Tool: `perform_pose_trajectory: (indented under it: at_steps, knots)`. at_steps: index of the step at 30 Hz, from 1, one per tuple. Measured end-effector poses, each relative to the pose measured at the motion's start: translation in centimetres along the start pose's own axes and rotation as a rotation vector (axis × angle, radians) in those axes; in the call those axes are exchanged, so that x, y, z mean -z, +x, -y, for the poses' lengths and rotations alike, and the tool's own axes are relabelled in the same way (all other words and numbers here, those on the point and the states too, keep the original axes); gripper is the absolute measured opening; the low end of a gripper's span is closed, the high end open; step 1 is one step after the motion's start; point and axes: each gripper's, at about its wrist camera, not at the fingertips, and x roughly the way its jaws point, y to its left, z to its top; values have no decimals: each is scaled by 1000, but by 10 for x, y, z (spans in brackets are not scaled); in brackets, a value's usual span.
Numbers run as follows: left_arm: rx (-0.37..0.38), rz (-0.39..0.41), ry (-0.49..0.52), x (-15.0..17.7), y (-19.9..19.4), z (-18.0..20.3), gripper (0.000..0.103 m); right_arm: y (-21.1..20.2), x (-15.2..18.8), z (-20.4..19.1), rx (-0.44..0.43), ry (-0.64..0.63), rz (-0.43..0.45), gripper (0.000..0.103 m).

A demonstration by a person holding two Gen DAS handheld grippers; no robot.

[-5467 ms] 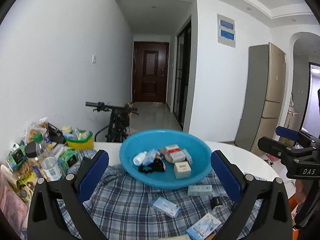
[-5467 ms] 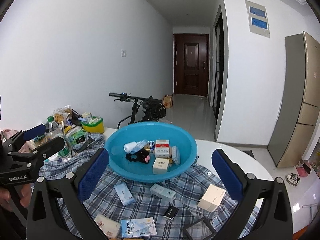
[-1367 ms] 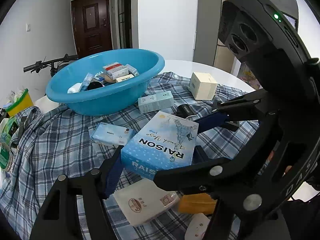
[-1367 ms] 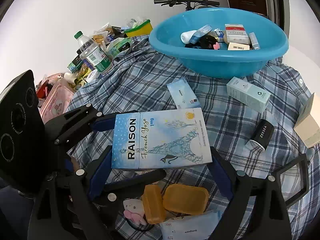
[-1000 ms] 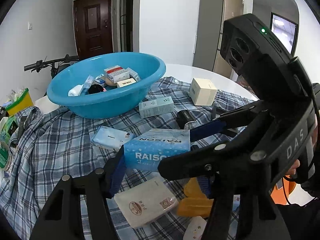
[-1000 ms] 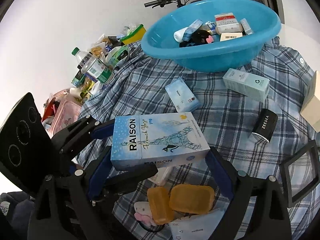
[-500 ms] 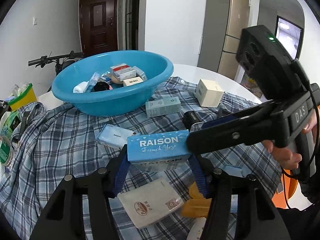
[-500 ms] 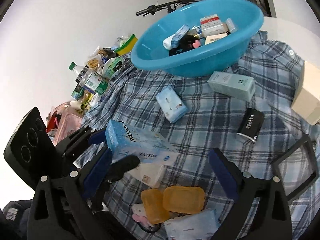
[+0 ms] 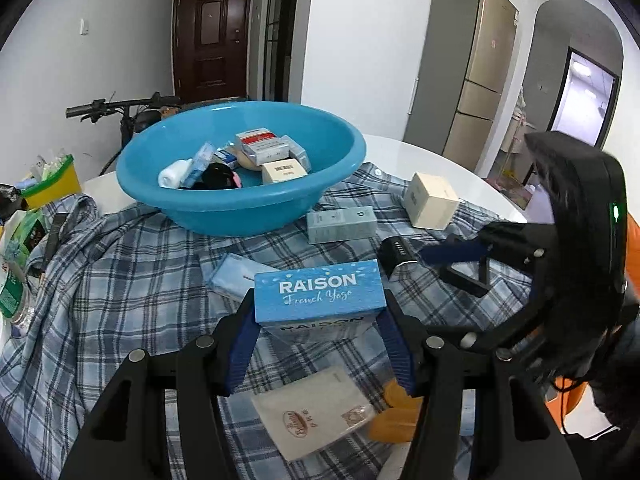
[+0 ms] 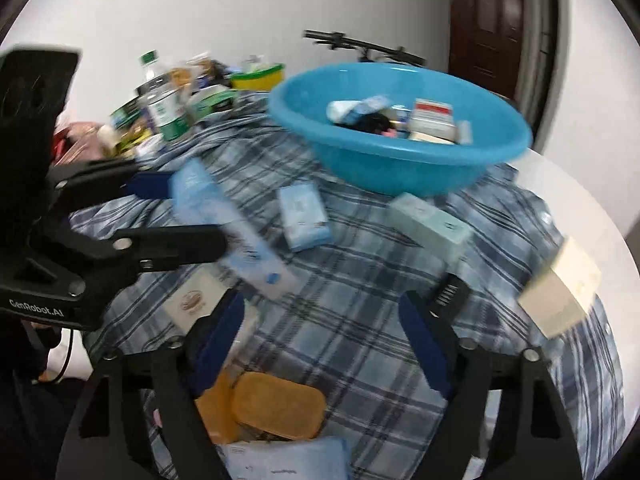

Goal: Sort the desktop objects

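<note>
Firmly, the left tongs [image 9: 320, 320] pinched the blue RAISON box [image 9: 318, 294] between their blue pads [image 9: 240, 344], holding it clear of the plaid cloth [image 9: 120, 280] that covered the white surface [image 9: 400, 148]. Off to the side, the right tongs [image 10: 320, 332] stood wide apart with nothing between them, above the cloth and near a small black box [image 10: 450, 294]. Below the held box lay a cream packet [image 9: 316, 412] and an orange case [image 9: 394, 412]. Just past it sat a pale blue pack [image 9: 234, 276], then a mint-green carton [image 9: 340, 224] and a cream cube box [image 9: 430, 200] farther out. Beyond them stood the blue basin [image 9: 240, 204], holding several small boxes and tubes. Bottles and snack bags [image 10: 160, 108] crowded the cloth's far left edge, blurred in the right wrist view.
</note>
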Motion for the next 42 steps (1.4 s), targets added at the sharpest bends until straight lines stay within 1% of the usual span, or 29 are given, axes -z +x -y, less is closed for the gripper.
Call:
perform_pose_trajectory:
  at_steps: [2,4,5,7,8,9,10,12,13,16,18,19,20,22,26,32,42]
  knots:
    - [7,1,7,-2,0,4,60,3,-1,-5,-7,-24,5,71]
    - [23,1,9,-3,-1,7,60,8,-2,-8,-12,-43,5,63]
    - [34,-1,9,-5,0,8,60,9,-2,-11,-16,-51,5,60]
    - [60,-4,9,-6,0,11,60,11,-2,-15,-24,-65,9,50]
    - [69,-6,9,-7,0,12,60,12,-3,-17,-30,-71,12,48]
    - [77,-7,10,-7,0,14,60,13,-3,-19,-37,-73,17,43]
    - [77,-8,13,-7,1,15,60,13,-3,-20,-46,-74,23,38]
    - [70,-5,18,-7,2,16,60,13,-3,-22,-57,-77,26,36]
    - [69,-6,15,-7,2,15,60,14,-3,-23,-57,-78,26,32]
    - [66,-2,1,-8,3,12,60,14,-3,-25,-35,-77,37,21]
    - [52,7,-8,-10,3,10,60,13,-6,-23,-12,-67,50,21]
    - [49,10,-13,-11,3,9,63,12,-8,-22,-13,-55,55,21]
    - [43,14,-17,-12,3,8,70,11,-10,-20,-16,-43,62,21]
    - [25,36,-27,-15,1,6,76,8,-15,-17,-12,-28,76,21]
    - [16,56,-41,-22,0,1,76,4,-24,-12,6,-5,89,21]
    - [-17,80,-32,-38,0,-3,77,-2,-43,-2,41,15,122,21]
    - [-65,143,-40,-80,-6,-20,77,-6,-80,21,99,29,156,21]
